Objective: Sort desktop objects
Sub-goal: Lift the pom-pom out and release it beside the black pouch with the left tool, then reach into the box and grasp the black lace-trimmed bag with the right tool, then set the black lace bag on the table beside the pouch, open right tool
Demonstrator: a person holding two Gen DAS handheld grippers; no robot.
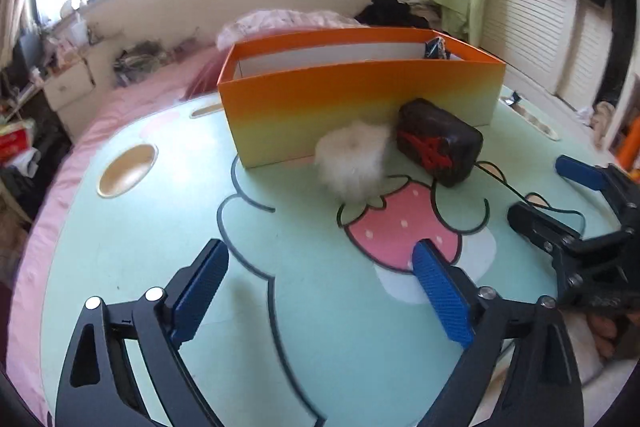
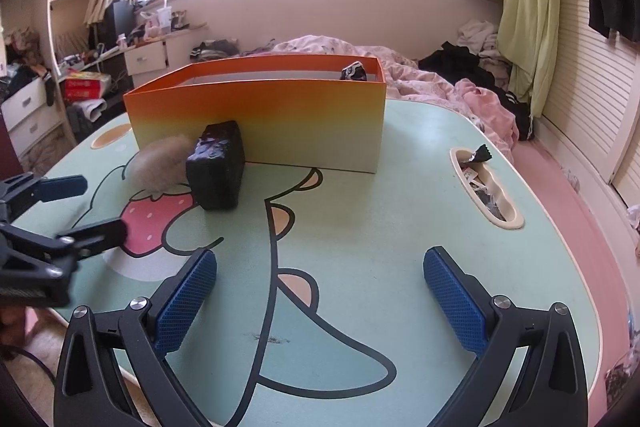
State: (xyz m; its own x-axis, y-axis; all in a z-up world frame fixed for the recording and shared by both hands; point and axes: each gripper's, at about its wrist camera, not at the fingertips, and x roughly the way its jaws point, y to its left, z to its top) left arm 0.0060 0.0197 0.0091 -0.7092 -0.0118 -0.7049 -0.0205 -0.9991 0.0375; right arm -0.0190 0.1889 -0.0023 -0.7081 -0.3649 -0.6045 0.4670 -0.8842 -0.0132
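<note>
An orange box [image 1: 360,107] stands on the pale green cartoon table [image 1: 160,227]; it also shows in the right wrist view [image 2: 256,123]. A dark wrapped object [image 2: 354,71] pokes up inside its far corner. In front of the box lie a white fluffy ball [image 1: 354,161] and a black block with red marks [image 1: 438,143], touching each other; the ball [image 2: 160,163] and the block [image 2: 218,167] also show in the right wrist view. My left gripper [image 1: 320,259] is open and empty, short of the ball. My right gripper [image 2: 320,267] is open and empty over the table.
A round recess [image 1: 126,169] sits at the table's left. A long slot [image 2: 486,187] at the right edge holds small wrappers. A thin black cord [image 1: 516,193] lies right of the block. A pink bed with clothes [image 2: 440,79] lies behind.
</note>
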